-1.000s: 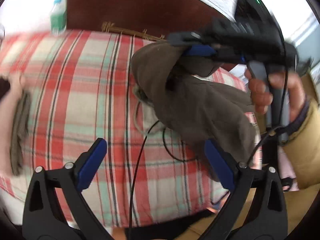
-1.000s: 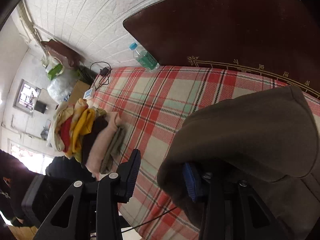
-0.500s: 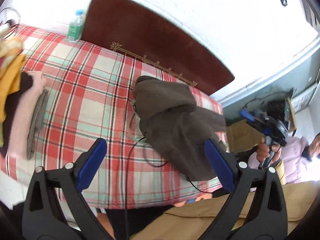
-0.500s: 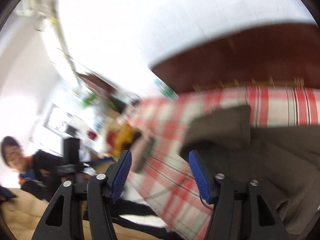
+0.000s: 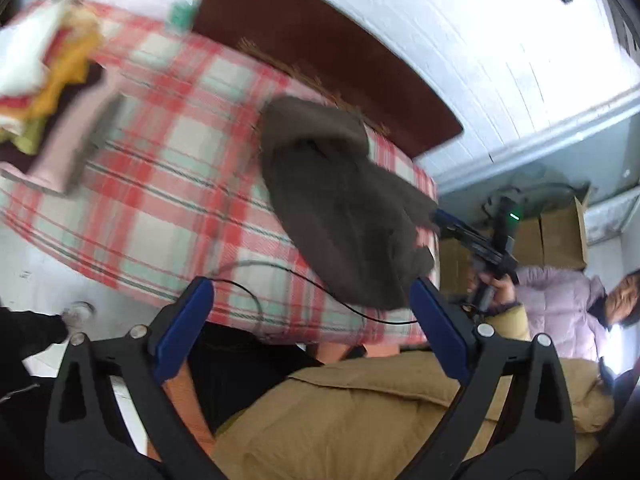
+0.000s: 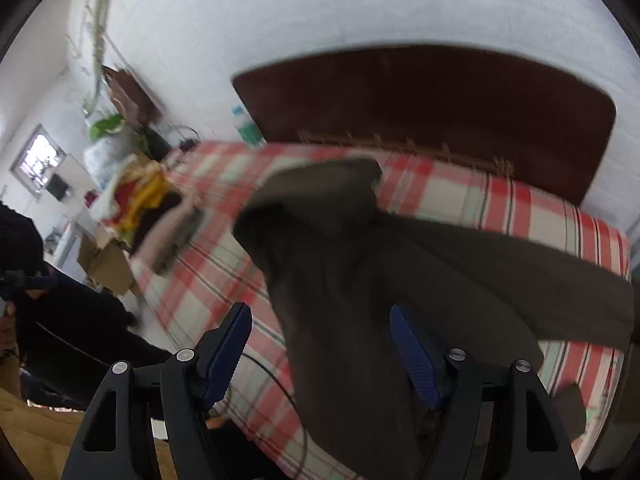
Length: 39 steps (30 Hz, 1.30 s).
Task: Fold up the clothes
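A brown garment (image 5: 340, 208) lies crumpled on the plaid bed (image 5: 160, 184), its lower end hanging over the near edge. In the left wrist view my left gripper (image 5: 312, 320) stands open and well back from the bed, nothing between its fingers. My right gripper (image 5: 440, 220) shows there off the bed's right side, its tips close to the garment's edge. In the right wrist view the right gripper (image 6: 324, 340) has its jaws opening; the brown garment (image 6: 360, 260) shows between and behind the fingers, but the pads do not press on it.
A stack of folded clothes (image 5: 52, 92) sits at the bed's left end. A water bottle (image 5: 180, 12) stands by the dark headboard (image 5: 320, 52). A black cable (image 5: 256, 276) crosses the bedspread. Cardboard boxes (image 5: 552, 236) and a person in a lilac jacket (image 5: 560, 300) are at the right.
The right gripper let go of the brown garment and drew back to the right, its jaws widening. The garment dropped onto the bed. The left gripper rose and pulled away from the bed.
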### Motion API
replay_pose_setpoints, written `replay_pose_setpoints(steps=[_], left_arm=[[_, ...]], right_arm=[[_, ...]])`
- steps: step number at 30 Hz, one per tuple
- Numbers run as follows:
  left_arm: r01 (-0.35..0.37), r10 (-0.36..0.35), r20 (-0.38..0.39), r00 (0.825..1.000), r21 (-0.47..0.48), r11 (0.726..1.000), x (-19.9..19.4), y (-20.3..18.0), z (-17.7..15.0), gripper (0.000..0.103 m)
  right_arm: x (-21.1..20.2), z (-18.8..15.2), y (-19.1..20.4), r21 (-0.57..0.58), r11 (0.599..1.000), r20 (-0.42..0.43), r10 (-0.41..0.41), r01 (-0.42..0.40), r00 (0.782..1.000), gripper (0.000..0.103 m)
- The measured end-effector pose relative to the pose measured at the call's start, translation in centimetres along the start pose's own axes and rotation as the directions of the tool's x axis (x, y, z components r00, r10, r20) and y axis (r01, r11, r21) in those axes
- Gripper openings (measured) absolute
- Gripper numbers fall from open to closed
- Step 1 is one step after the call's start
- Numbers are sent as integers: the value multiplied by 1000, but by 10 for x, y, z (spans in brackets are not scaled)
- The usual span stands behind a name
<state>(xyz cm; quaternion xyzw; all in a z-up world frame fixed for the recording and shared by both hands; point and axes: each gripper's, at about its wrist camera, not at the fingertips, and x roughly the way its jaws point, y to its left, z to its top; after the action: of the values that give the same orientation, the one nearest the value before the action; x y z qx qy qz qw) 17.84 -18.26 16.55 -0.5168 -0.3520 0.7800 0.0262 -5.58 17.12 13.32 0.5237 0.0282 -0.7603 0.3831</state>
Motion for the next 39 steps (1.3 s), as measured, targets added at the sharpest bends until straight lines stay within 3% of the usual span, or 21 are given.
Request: replay_pose_setpoints(steps=[1, 3, 5, 7, 9, 10, 11, 13, 15, 18, 20, 22, 24, 26, 27, 29, 31, 33, 35, 37, 39], left_arm=[[-23, 23, -13, 1000, 5, 1000, 25, -1, -2, 99], [-113, 115, -23, 993, 54, 992, 83, -4, -1, 99], [-186, 190, -31, 981, 100, 978, 138, -4, 1, 99], [-205, 211, -52, 976, 111, 972, 184, 3, 10, 99], [-223, 232, -71, 970, 121, 967, 230, 11, 19, 99], [-233, 243, -79, 967, 113, 966, 249, 16, 23, 99], [-245, 253, -86, 964, 97, 965, 265, 21, 27, 99], [-261, 266, -101, 959, 58, 964, 295, 34, 35, 99], [-254, 253, -113, 961, 13, 967, 310, 44, 39, 99], [-221, 219, -84, 972, -15, 975, 311, 52, 42, 98], [-216, 213, -66, 975, -28, 976, 310, 55, 46, 98], [-215, 213, -50, 976, -47, 975, 309, 58, 52, 98], [-226, 225, -27, 974, -53, 973, 308, 60, 59, 98], [-258, 258, -7, 966, -57, 964, 306, 62, 67, 98], [-271, 272, 1, 962, -61, 961, 304, 64, 71, 98], [-288, 291, 26, 956, -78, 954, 295, 70, 79, 98], [-297, 304, 59, 951, -96, 950, 285, 76, 87, 98], [-298, 306, 78, 949, -103, 949, 279, 80, 96, 98], [-298, 306, 86, 948, -97, 950, 278, 84, 106, 98], [-312, 318, 87, 944, -79, 947, 282, 87, 115, 98], [-320, 324, 69, 943, -63, 945, 288, 90, 120, 98]], right_arm=[[17, -10, -13, 16, 999, -53, -47, 48, 997, 73], [44, -39, -34, 75, 997, -149, -11, 23, 989, 73], [67, -64, -39, 31, 996, -242, -72, 82, 968, 73], [91, -89, -44, -17, 991, -330, -134, 136, 935, 73], [109, -109, -44, -36, 995, -385, -105, 98, 917, 73], [118, -117, -41, -35, 998, -403, -66, 57, 913, 66], [123, -123, -38, -60, 996, -411, -82, 63, 908, 45], [131, -130, -32, -70, 996, -432, -81, 56, 898, 14], [122, -129, -26, 8, 999, -410, 43, -43, 911, 10], [98, -119, -5, 84, 972, -338, 236, -221, 911, 10], [89, -112, 8, 133, 933, -289, 359, -334, 887, 9], [92, -103, 21, 142, 913, -284, 407, -382, 868, 9], [99, -98, 34, 147, 881, -289, 473, -449, 833, 9], [110, -99, 51, 99, 884, -363, 459, -457, 811, 15], [116, -98, 59, 43, 905, -427, 399, -422, 811, 17], [111, -91, 61, -28, 920, -474, 332, -391, 815, 27], [89, -68, 52, -117, 934, -454, 252, -338, 854, 42], [64, -35, 34, -173, 947, -377, 189, -270, 907, 51], [44, 5, 10, -176, 969, -256, 125, -173, 959, 76], [49, 41, -18, -120, 988, -153, 83, -102, 985, 81], [73, 71, -36, -41, 994, -117, 92, -98, 989, 81]])
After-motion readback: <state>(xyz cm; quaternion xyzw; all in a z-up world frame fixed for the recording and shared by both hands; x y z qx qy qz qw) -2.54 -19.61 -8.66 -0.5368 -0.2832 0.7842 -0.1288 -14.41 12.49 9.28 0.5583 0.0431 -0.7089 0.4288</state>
